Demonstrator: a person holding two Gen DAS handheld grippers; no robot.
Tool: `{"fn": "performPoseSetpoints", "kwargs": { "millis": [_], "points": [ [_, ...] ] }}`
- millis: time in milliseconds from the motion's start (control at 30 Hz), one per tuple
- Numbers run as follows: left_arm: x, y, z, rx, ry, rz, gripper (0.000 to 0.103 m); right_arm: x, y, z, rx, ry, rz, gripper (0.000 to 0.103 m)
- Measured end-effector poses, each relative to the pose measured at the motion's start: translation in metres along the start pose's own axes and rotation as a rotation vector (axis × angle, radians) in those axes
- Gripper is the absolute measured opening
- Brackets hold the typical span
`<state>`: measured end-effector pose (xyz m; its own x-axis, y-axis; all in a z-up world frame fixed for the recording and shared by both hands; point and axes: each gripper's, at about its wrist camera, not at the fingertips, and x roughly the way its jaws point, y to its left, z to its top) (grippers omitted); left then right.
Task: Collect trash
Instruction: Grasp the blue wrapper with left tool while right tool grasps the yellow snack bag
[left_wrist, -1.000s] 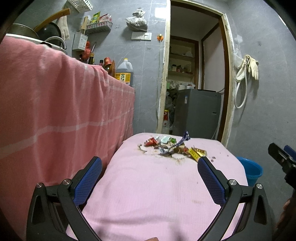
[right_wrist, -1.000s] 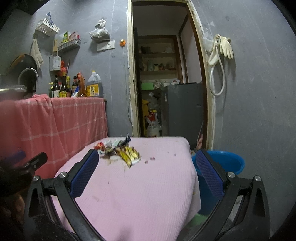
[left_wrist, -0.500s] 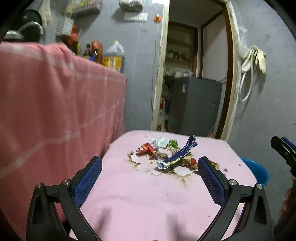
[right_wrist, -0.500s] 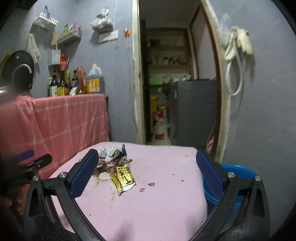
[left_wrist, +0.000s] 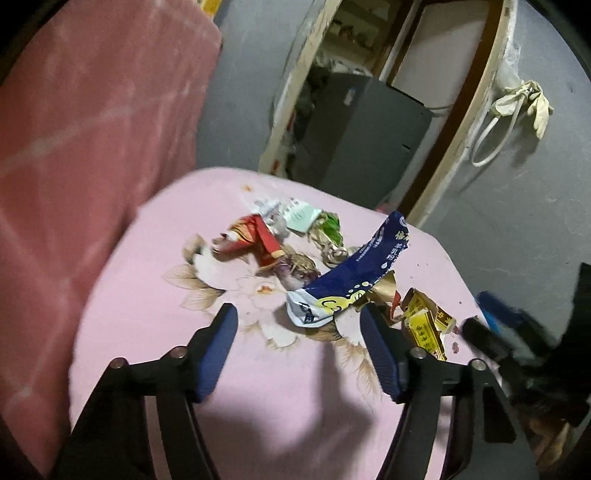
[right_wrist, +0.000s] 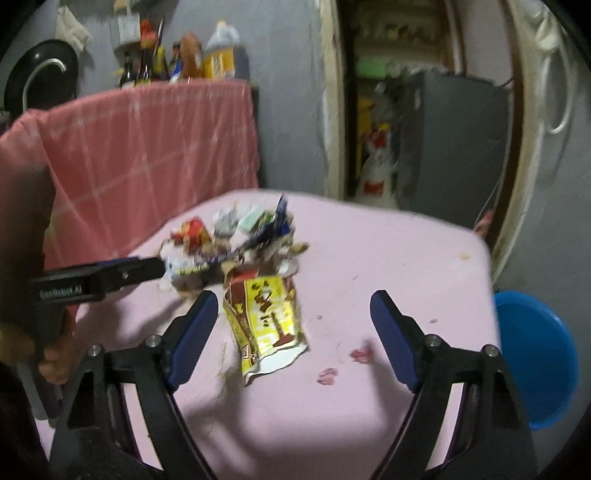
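A pile of wrappers lies on a pink-covered table. In the left wrist view I see a blue wrapper, a red wrapper and a yellow wrapper. My left gripper is open, just short of the blue wrapper's near end. My right gripper is open, with the yellow wrapper between its fingers' reach. The left gripper also shows in the right wrist view, beside the pile.
A blue bucket stands right of the table. A taller counter draped in red cloth stands on the left, with bottles on top. An open doorway with a grey appliance lies behind.
Both grippers have moved forward and tilted down toward the pile. The wrappers now lie close to the fingertips. Both stay open.
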<state>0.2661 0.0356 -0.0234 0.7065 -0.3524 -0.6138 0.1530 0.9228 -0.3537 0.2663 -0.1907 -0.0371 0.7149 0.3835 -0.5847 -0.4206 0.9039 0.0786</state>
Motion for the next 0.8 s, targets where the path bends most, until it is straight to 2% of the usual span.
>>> {"fn": "performPoseSetpoints", "kwargs": {
  "millis": [167,233,267,400,433,800],
  "points": [
    [0.01,0.006,0.007,-0.008,0.067,-0.038,0.047,0.033,-0.001,-0.003,-0.015,0.109,0.031,0.078],
    [0.016,0.01,0.01,-0.027,0.085,-0.061,0.044,0.043,-0.001,-0.004,-0.013,0.139,0.048,0.073],
    [0.019,0.011,0.012,-0.034,0.089,-0.068,0.039,0.046,-0.002,-0.004,-0.011,0.148,0.057,0.071],
    [0.02,0.015,0.015,-0.046,0.111,-0.076,0.021,0.054,-0.004,-0.006,-0.004,0.172,0.076,0.052],
    [0.022,0.013,0.014,-0.047,0.115,-0.075,0.018,0.053,-0.005,-0.006,-0.003,0.171,0.077,0.052],
    [0.019,0.012,0.013,-0.049,0.187,-0.093,0.017,0.032,-0.009,-0.014,0.04,0.129,0.08,0.051]
  ]
}}
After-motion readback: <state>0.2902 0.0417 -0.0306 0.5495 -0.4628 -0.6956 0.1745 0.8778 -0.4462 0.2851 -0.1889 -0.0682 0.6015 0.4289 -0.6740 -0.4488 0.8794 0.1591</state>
